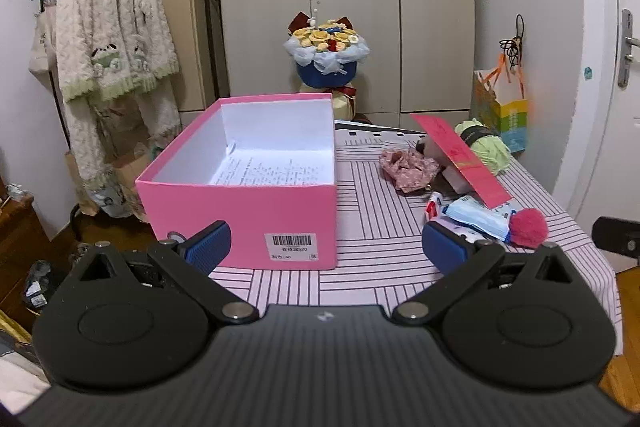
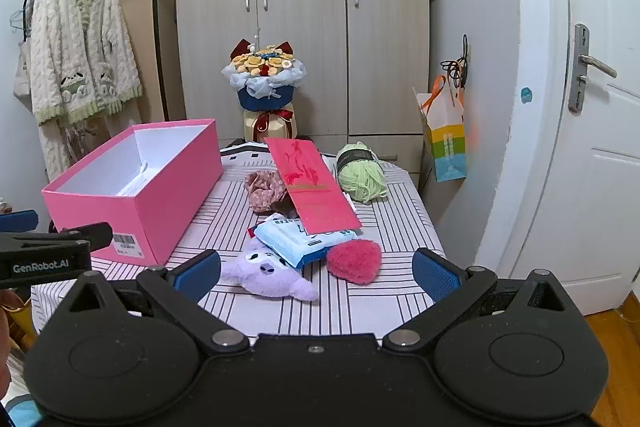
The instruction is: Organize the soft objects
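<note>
Both the left gripper [image 1: 326, 251] and right gripper [image 2: 316, 273] gape wide, empty, with the pink box [image 2: 160, 195] at ten o'clock of the purple plush [image 2: 268, 273].

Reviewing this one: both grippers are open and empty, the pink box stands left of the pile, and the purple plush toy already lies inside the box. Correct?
Not quite. The purple plush toy lies on the striped tablecloth, outside the pink box, as the right wrist view shows. The rest holds.
</note>
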Demonstrator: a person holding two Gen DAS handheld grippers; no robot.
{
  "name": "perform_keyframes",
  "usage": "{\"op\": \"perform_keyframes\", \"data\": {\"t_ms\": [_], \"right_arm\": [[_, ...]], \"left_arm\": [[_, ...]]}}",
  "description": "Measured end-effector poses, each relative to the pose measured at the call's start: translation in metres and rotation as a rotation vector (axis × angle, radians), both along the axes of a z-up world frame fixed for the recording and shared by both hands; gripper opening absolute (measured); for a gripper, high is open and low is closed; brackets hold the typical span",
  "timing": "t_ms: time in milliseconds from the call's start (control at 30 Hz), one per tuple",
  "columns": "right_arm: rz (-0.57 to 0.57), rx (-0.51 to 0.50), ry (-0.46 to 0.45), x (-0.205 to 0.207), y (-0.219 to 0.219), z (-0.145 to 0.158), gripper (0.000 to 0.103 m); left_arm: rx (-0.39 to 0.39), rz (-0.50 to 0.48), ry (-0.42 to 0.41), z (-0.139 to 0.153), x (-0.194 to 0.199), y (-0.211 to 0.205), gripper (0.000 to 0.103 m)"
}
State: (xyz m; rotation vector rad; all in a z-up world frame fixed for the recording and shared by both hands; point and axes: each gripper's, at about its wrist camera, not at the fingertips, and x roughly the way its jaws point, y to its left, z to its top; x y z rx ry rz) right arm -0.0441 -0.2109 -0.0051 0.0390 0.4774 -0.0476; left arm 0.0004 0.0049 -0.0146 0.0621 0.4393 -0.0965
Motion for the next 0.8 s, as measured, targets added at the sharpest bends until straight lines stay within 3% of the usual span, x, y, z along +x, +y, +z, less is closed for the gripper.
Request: {"op": "perform_keyframes", "data": {"t_ms": [167, 800], "right_arm": [[0.004, -0.001, 0.001, -0.0005, -0.0003, 0.0001, 0.103], [-0.043, -0.030, 0.003, 0.0002, -0.0036, -0.0032, 0.103]], "left_arm": [[0.033, 0.002, -0.013, -0.0005, -0.0006, -0.0031, 0.103], [0.016, -0.014, -0.013, -0.0020, -0.0005, -0.0015, 0.103]]}}
